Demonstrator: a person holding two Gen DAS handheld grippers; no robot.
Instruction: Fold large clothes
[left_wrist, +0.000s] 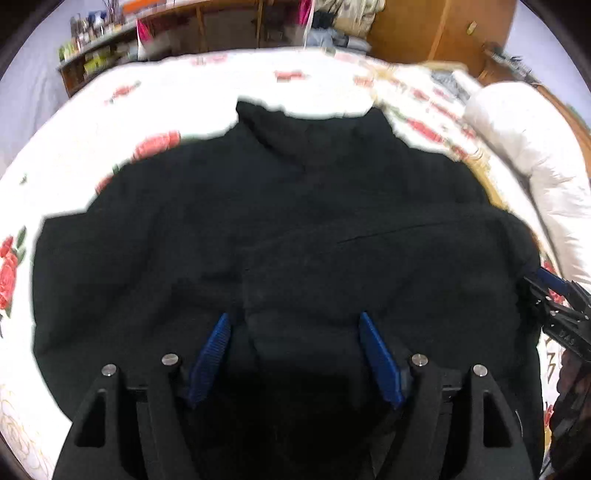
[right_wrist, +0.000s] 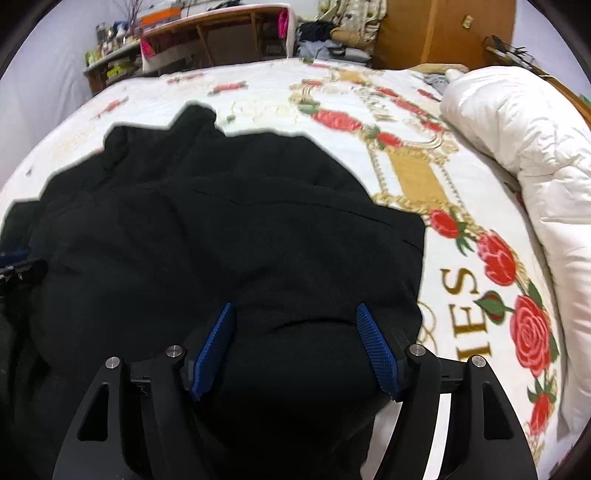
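Observation:
A large black garment lies spread on the bed, its collar or hood end pointing away from me. My left gripper is open, its blue pads straddling a raised fold of the black cloth at the near edge. My right gripper is open too, with a bulge of the same garment between its pads. The right gripper also shows at the right edge of the left wrist view. Whether the cloth touches the pads is unclear.
The bed wears a white cover with red roses and gold print. A rolled white duvet lies along the right side. A wooden desk with clutter and a wardrobe stand beyond the bed.

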